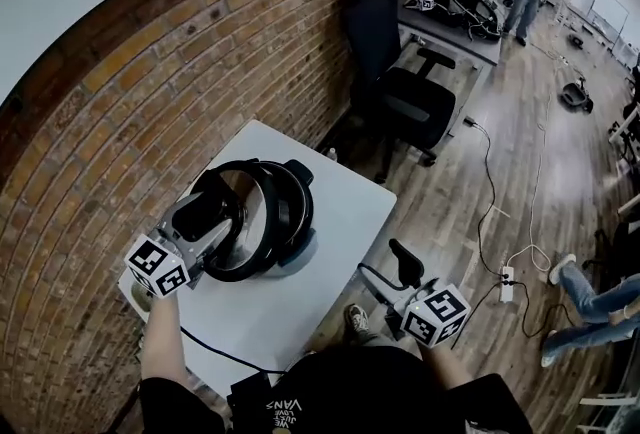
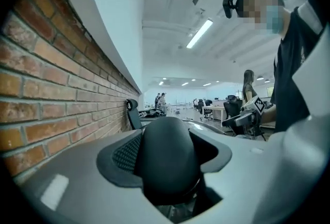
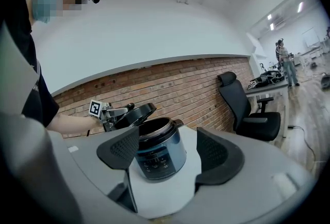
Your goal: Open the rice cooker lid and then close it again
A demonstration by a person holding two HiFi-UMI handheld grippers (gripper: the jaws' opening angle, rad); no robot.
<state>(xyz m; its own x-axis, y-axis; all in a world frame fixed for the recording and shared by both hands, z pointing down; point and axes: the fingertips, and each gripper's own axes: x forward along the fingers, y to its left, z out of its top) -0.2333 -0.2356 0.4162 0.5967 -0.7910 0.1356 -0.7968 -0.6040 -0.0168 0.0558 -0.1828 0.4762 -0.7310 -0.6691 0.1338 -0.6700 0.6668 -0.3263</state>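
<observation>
Rice cooker [image 3: 157,156] (lid [image 3: 135,114] raised) on table [image 1: 340,212]; chair [image 1: 400,92] beyond.

Rice cooker [image 3: 157,156] on table [image 3: 170,194], dead ahead of right gripper [image 3: 167,152]; lid [image 3: 135,113] in left gripper [image 2: 167,155], left of cooker; brick wall [image 3: 196,89] behind.

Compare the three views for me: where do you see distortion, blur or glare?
Head view: strong fisheye, the brick wall bows into a curve, and the light is even. Left gripper view: the lid handle fills the middle, dark and soft, and the ceiling lamp is blown out white. Right gripper view: the rice cooker is sharp, and the corners are black.
</observation>
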